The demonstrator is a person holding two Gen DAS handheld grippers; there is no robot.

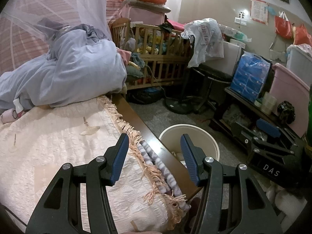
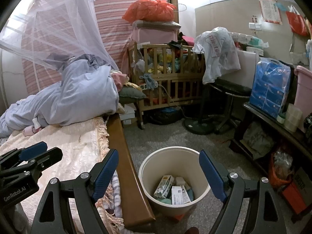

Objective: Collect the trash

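A cream round trash bin stands on the grey floor beside the bed; in the left wrist view its rim shows past the bed edge. Inside lie a small carton, a white labelled box and other scraps. My right gripper is open and empty, above the bin. My left gripper is open and empty, over the bed's edge; it also shows in the right wrist view at the left. Small pale scraps lie on the pink bedspread.
A brown wooden bed rail runs beside the bin. A blue duvet is piled at the bed's head. A cluttered wooden crib, a fan base and a dark shelf with a blue tissue pack ring the floor.
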